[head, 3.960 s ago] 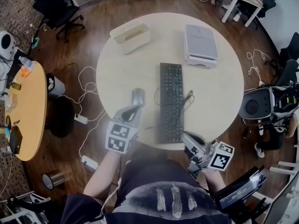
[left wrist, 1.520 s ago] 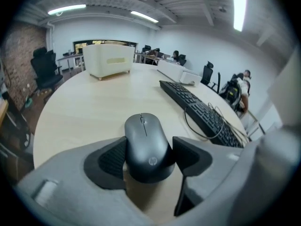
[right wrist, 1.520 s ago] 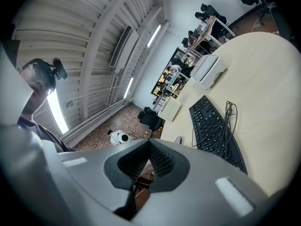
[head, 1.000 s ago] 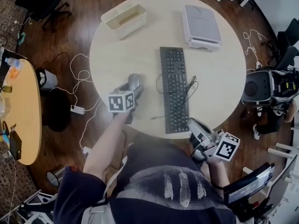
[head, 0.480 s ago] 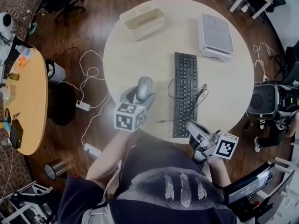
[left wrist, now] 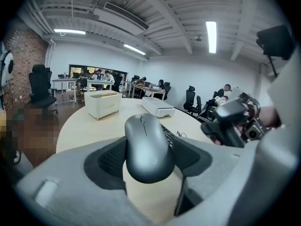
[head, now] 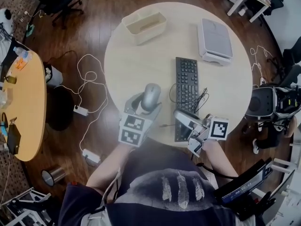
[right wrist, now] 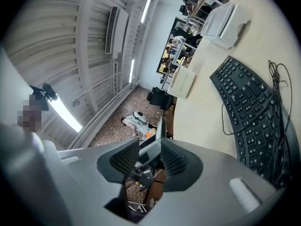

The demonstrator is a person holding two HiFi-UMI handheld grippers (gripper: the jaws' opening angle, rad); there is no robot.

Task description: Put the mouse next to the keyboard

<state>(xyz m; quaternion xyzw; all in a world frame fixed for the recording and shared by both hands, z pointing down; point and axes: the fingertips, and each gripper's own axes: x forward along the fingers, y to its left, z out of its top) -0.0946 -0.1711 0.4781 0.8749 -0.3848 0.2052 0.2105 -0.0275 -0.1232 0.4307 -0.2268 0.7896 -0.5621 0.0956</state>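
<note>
While the left tool (left wrist: 149, 160) is clamping the dark grey mouse (left wrist: 146, 147) by its two flanks, it is holding it over the near-left part of the round bench (head: 123, 67), seemingly just clear of the surface, with the mouse's nose pointing toward the far edge. Just to the right, the right tool (right wrist: 150, 158) is hovering at the bench's near edge, over the near end of the black keyboard (head: 187, 95), and its jaws are opening with nothing between them. The coming move is turning on a sideways relation: the keyboard is lying to the right of the mouse, its long axis running from the near edge toward the far edge. The mouse's own long axis is running nearly parallel, tilted a little rightward. A strip of bare bench is showing between the two, so I am judging that a short rightward carry and a lowering would finish the placing. The left hand, already gripping, is the nearer one for it. The keyboard's cable (head: 202, 97) is looping off its right side, away from that strip. Farther on, a cream bin (head: 144, 26) and a grey box (head: 215, 37) are sitting near the far edge. No brand or lettering is showing on the mouse. The key legends are too small to read, and the marker cubes (head: 133, 129) are carrying only black-and-white squares.
</note>
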